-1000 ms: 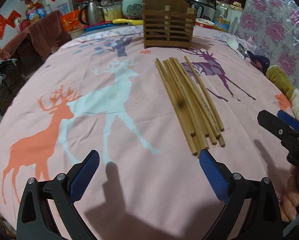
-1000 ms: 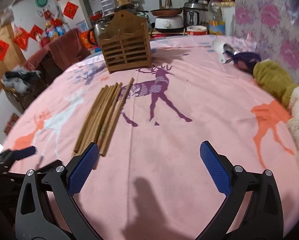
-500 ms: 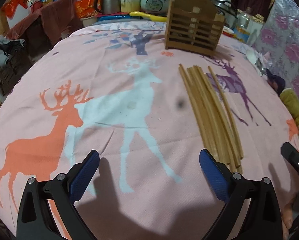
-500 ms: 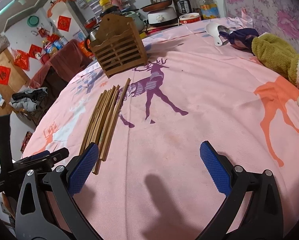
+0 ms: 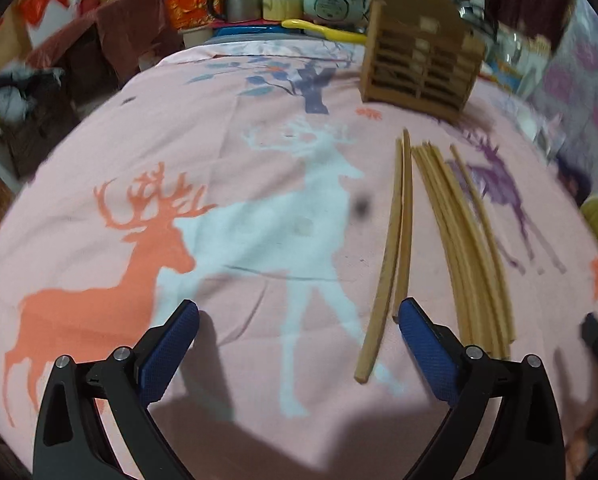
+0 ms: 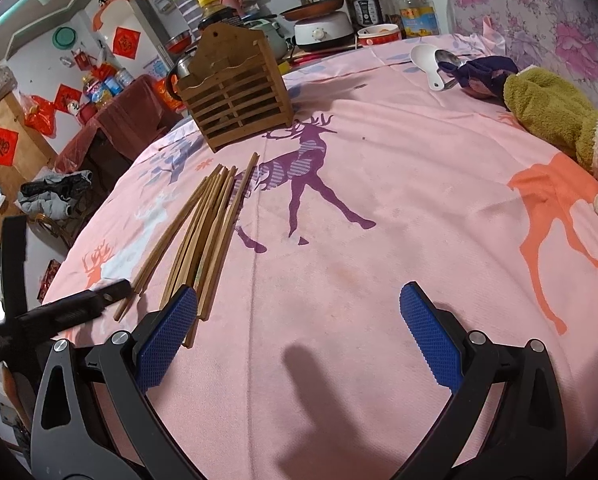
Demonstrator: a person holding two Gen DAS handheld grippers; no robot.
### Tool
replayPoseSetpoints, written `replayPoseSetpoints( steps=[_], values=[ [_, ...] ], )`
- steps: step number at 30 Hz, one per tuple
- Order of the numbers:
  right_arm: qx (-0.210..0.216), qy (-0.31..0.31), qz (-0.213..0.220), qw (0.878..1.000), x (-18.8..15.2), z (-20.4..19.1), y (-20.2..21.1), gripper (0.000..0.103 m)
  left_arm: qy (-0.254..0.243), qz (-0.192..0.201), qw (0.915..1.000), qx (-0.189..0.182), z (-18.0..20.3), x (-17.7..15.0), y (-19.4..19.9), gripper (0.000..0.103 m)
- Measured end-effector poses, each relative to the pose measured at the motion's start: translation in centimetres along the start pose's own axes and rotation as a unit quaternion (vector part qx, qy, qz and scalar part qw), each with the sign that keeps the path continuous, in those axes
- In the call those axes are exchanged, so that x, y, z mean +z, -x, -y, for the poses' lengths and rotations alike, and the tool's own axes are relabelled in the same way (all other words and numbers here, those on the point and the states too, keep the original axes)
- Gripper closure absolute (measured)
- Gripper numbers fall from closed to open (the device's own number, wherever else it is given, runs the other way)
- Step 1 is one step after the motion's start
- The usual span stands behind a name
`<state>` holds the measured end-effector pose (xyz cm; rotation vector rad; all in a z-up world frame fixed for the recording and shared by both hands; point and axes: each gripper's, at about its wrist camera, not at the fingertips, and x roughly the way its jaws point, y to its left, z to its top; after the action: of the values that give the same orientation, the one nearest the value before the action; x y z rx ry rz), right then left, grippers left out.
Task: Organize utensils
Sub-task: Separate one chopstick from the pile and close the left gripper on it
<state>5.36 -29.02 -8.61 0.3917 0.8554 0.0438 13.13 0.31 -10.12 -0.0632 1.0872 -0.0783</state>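
Note:
Several wooden chopsticks (image 5: 467, 248) lie in a bundle on the pink deer-print cloth. Two chopsticks (image 5: 395, 240) lie apart to the left of the bundle, their near ends just left of my left gripper's right finger (image 5: 423, 340). My left gripper (image 5: 297, 340) is open and empty. The chopsticks also show in the right wrist view (image 6: 203, 232), left of my open, empty right gripper (image 6: 297, 336). A slatted wooden utensil holder (image 5: 419, 64) stands at the far side, also in the right wrist view (image 6: 235, 96).
A white spoon (image 6: 427, 60), a metal spoon and a dark cloth (image 6: 483, 76) lie at the far right by a green plush toy (image 6: 547, 112). Pots, cookers and bottles crowd the counter behind the table. The left gripper's body (image 6: 59, 312) shows at left.
Two chopsticks have separated leftward from the bundle. My left gripper has shifted left and lower toward their near ends. The right gripper has barely moved.

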Motion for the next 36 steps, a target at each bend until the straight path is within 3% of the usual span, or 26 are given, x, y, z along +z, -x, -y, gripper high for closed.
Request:
replayPoseSetpoints(
  steps=[7, 14, 17, 20, 21, 26, 28, 32, 36],
  values=[
    [-0.030, 0.074, 0.008, 0.997, -0.5, -2.5, 0.3, 0.006, -0.001, 0.004, 0.9999, -0.015, -0.8, -0.6, 1.0, 0.006],
    [-0.035, 0.203, -0.026, 0.978, -1.8, -7.1, -0.7, 0.007, 0.004, 0.009, 0.9999, 0.008, -2.8, -1.2, 1.6, 0.005],
    [-0.024, 0.227, -0.043, 0.973, -1.8, -8.4, -1.4, 0.012, -0.001, 0.004, 1.0000, -0.001, -2.9, -1.3, 1.5, 0.005],
    [-0.015, 0.246, -0.075, 0.966, -1.9, -9.2, -3.0, 0.027, -0.016, 0.001, 0.9999, 0.004, -2.3, -1.3, 1.2, 0.005],
    [-0.024, 0.249, -0.082, 0.965, -1.9, -9.1, -3.5, 0.034, -0.020, 0.000, 0.9998, 0.004, -2.1, -1.4, 1.2, 0.005],
    [-0.067, 0.178, -0.062, 0.980, -0.2, -5.6, -3.6, 0.035, -0.045, -0.006, 0.9989, 0.009, -1.0, -1.6, 0.8, 0.005],
    [-0.028, 0.151, -0.060, 0.986, -0.1, -4.7, -3.1, 0.035, -0.067, -0.009, 0.9976, 0.013, 0.1, -1.8, 0.6, 0.005],
    [-0.021, 0.150, -0.036, 0.988, 0.0, -4.6, -2.2, 0.034, -0.110, -0.002, 0.9930, 0.043, 1.9, -1.9, 0.1, 0.005],
    [-0.014, 0.122, -0.038, 0.992, 0.5, -3.7, -2.4, 0.034, -0.100, 0.001, 0.9936, 0.052, 1.6, -1.6, 0.1, 0.005]
  ],
)
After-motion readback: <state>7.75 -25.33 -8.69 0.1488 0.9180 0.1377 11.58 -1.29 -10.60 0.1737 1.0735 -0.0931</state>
